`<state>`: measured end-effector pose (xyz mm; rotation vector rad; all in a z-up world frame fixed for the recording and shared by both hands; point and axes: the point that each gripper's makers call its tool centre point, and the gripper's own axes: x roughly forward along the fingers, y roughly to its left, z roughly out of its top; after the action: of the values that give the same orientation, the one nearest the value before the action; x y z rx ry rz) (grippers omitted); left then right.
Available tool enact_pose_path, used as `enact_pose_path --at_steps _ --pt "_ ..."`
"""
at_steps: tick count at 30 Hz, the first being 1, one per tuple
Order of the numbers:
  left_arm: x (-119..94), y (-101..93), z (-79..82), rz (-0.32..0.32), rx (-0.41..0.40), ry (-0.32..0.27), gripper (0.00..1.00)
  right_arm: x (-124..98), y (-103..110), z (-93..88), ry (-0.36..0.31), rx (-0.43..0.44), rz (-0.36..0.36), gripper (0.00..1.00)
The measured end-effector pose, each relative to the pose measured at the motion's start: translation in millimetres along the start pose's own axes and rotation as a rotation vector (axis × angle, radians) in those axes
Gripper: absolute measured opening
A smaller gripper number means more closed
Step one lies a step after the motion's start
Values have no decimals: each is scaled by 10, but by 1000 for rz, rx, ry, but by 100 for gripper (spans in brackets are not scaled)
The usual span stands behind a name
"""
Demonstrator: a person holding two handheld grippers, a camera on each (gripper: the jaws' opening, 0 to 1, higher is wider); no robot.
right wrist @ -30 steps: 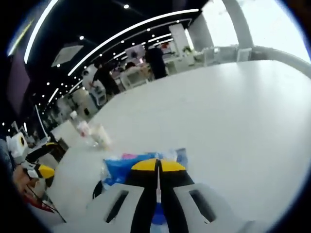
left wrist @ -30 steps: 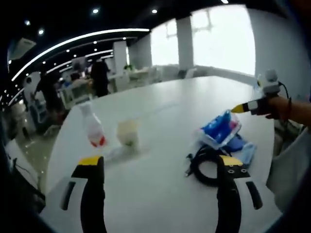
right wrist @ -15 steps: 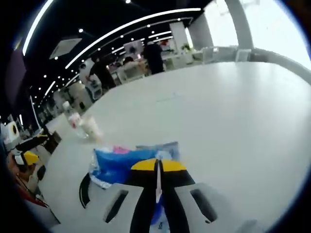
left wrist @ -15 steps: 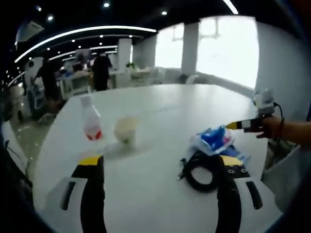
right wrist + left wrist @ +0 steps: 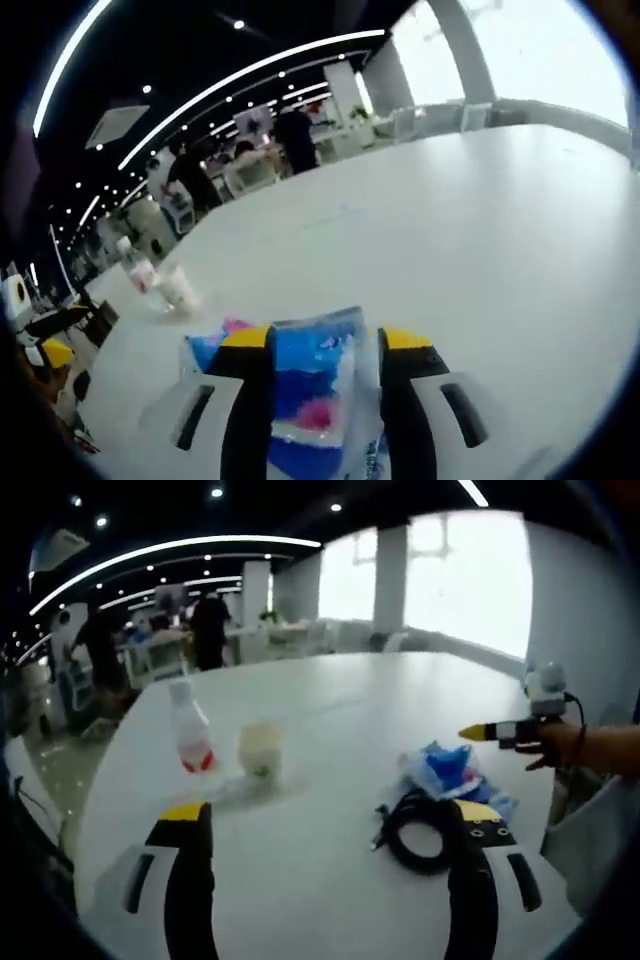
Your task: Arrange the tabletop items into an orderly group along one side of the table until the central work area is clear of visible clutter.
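Hovering above the blue packet point(image 5: 312, 385), the right claw point(image 5: 322, 345) stands open; lower it straight, probably around the packet's middle, before closing. The left claw point(image 5: 325, 815) is open too.

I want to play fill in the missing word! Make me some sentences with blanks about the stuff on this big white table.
1. The packet between the right gripper's open jaws is mostly ____ in colour.
2. In the left gripper view, the coiled cable is ____ in colour.
3. Beside the clear bottle stands a pale ____.
4. The bottle has a ____ label.

Missing words: blue; black; cup; red
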<state>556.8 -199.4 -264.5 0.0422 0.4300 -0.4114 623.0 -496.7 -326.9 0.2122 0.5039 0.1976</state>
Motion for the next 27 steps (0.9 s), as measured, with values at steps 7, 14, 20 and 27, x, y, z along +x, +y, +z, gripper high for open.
enact_pose_path --at_steps 7,14,20,27 --pt "-5 -1 13 2 17 1 93 47 24 -103 -3 2 -11 39" --pt "-22 27 22 9 21 -2 93 112 22 -257 18 1 -18 32" --pt "-37 54 27 20 23 -3 93 149 43 -383 34 -74 -22 28" --pt "-49 76 13 28 29 7 92 170 41 -439 53 -111 -19 19"
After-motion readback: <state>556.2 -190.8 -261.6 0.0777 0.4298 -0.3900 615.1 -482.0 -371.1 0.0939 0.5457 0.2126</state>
